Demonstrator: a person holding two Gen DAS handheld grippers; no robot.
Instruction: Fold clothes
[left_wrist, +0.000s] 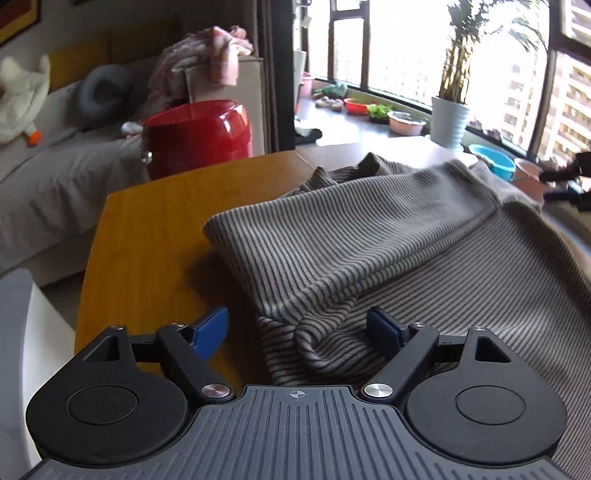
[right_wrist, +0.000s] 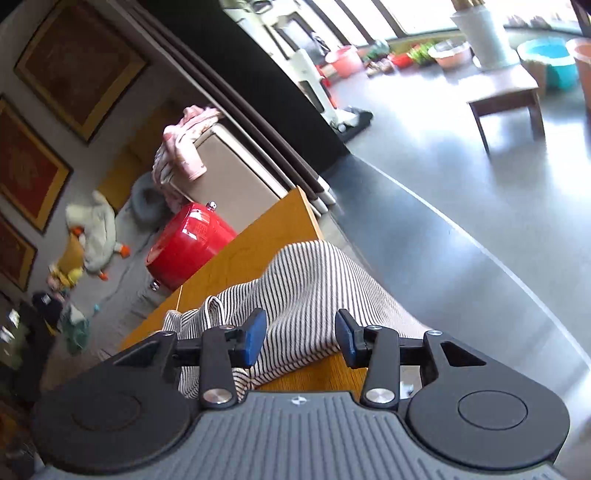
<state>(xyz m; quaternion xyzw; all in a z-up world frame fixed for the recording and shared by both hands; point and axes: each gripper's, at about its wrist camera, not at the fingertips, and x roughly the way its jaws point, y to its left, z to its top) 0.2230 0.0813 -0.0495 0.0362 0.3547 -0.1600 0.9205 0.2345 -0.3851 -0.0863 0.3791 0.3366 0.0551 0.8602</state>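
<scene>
A: What is seen on the left?

B: The left gripper (left_wrist: 298, 328) is held with its fingers (left_wrist: 212, 332) wide apart; a bunched fold of the striped garment (left_wrist: 369, 251) lies between them, unclamped. The garment is spread on the tabletop (left_wrist: 147, 229), partly folded over.

A: And what might be spoiled there?

B: If the fold is dragged by a finger, the layer could be pulled askew.

A: On the right?

B: The right gripper (right_wrist: 301, 336) is seen with fingers apart too, nothing pinched, above the garment's edge near the tabletop's border.

A: The risk?

B: That overhanging edge may be nudged off, and the cloth could slide to the floor (right_wrist: 443, 184).
</scene>
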